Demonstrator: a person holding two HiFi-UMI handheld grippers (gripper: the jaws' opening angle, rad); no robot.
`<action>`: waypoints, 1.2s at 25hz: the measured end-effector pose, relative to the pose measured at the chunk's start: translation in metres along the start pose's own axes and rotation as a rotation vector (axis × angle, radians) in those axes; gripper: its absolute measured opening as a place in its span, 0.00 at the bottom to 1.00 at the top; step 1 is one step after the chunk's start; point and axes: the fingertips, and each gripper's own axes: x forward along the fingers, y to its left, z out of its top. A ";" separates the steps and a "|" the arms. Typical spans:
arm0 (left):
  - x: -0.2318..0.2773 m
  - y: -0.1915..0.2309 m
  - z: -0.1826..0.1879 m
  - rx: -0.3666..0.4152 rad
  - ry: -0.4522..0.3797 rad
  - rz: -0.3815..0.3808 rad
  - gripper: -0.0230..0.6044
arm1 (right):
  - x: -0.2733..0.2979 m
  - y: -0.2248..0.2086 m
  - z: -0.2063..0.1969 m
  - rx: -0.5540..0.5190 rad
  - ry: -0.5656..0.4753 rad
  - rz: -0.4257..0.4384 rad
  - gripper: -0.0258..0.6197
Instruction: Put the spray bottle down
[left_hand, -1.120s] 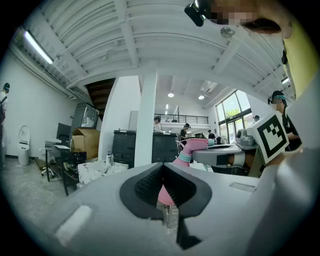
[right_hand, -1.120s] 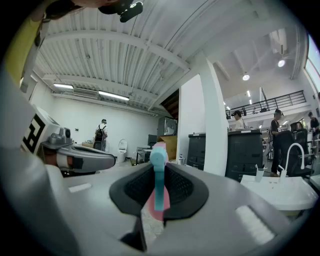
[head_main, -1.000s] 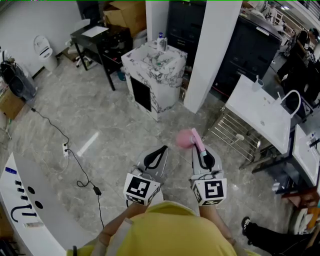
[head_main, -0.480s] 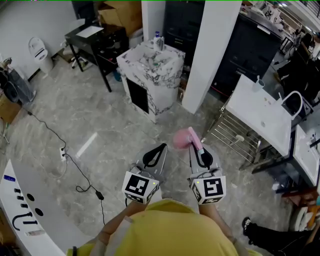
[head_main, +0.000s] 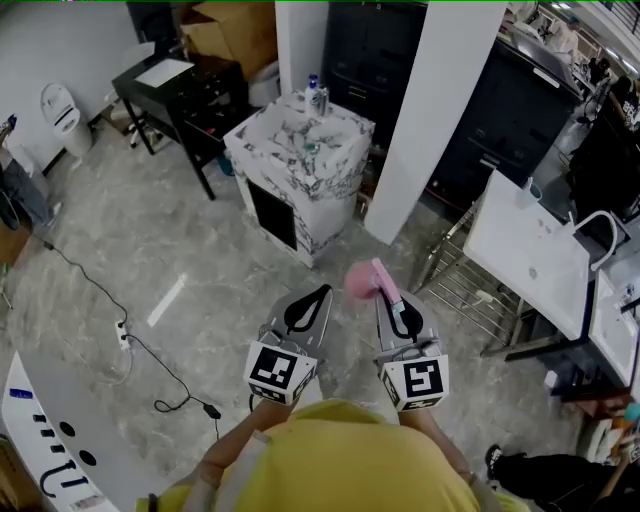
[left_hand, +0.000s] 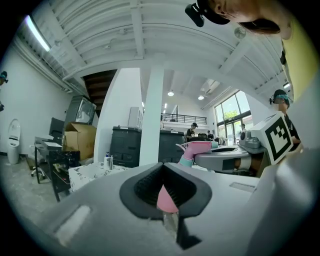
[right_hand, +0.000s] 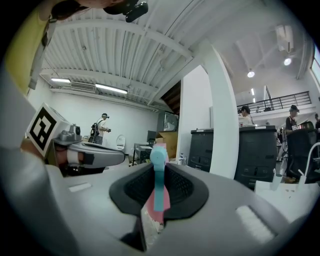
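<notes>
A pink spray bottle (head_main: 361, 281) with a teal collar is held out ahead of me over the grey floor, and my right gripper (head_main: 384, 289) is shut on its head. The right gripper view has the bottle's teal and pink head (right_hand: 158, 184) pinched between the dark pads. In the left gripper view the bottle (left_hand: 197, 148) sticks out sideways from the right gripper (left_hand: 227, 158). My left gripper (head_main: 323, 297) rides beside it, tips together. A pink sliver (left_hand: 166, 198) shows low between its pads; I cannot tell what it is.
A marble-patterned counter (head_main: 283, 150) with small bottles (head_main: 315, 93) on its far corner stands ahead. A white pillar (head_main: 432, 110) rises to its right. A white table (head_main: 527, 250) and a wire rack (head_main: 462, 282) stand at right. A cable (head_main: 150, 345) runs across the floor at left.
Both grippers have travelled forward side by side toward the marble counter, which now looks nearer. The right gripper still has the bottle.
</notes>
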 end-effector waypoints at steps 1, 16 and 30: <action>0.008 0.010 0.002 -0.004 0.001 -0.008 0.05 | 0.013 -0.002 0.001 0.001 0.006 -0.005 0.12; 0.100 0.126 0.005 -0.026 -0.006 -0.073 0.05 | 0.156 -0.030 0.008 0.000 0.029 -0.052 0.12; 0.150 0.183 -0.002 -0.043 -0.001 -0.046 0.05 | 0.236 -0.068 0.009 -0.016 0.004 -0.042 0.12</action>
